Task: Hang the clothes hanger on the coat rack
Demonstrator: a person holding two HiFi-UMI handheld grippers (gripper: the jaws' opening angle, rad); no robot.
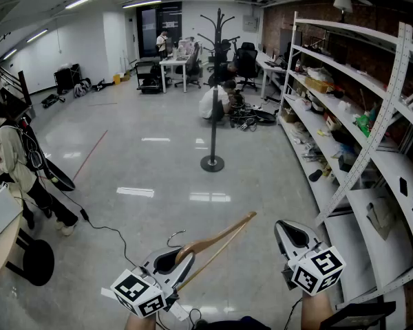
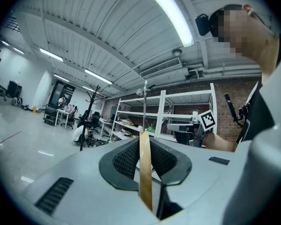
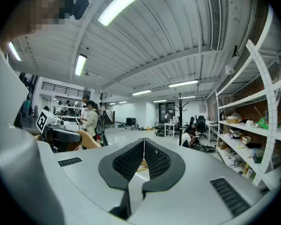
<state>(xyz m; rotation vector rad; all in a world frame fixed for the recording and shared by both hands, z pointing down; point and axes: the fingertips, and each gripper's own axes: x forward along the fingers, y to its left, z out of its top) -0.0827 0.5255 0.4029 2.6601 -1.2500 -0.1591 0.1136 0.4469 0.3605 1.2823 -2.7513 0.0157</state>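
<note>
A wooden clothes hanger (image 1: 217,241) with a metal hook (image 1: 175,236) is clamped in my left gripper (image 1: 175,259) low in the head view, its arm slanting up to the right. In the left gripper view the wooden bar (image 2: 145,168) stands edge-on between the shut jaws. My right gripper (image 1: 294,234) is shut on nothing to the hanger's right; its pads (image 3: 152,159) meet. The black coat rack (image 1: 214,88) stands on a round base far ahead on the floor, also small in the left gripper view (image 2: 85,118) and the right gripper view (image 3: 180,118).
White metal shelving (image 1: 344,115) full of items runs along the right side. A person crouches (image 1: 213,102) just behind the rack. Another person (image 1: 17,170) stands at left by a round table (image 1: 0,243), with a cable (image 1: 107,229) on the floor. Desks and chairs (image 1: 175,64) stand at the back.
</note>
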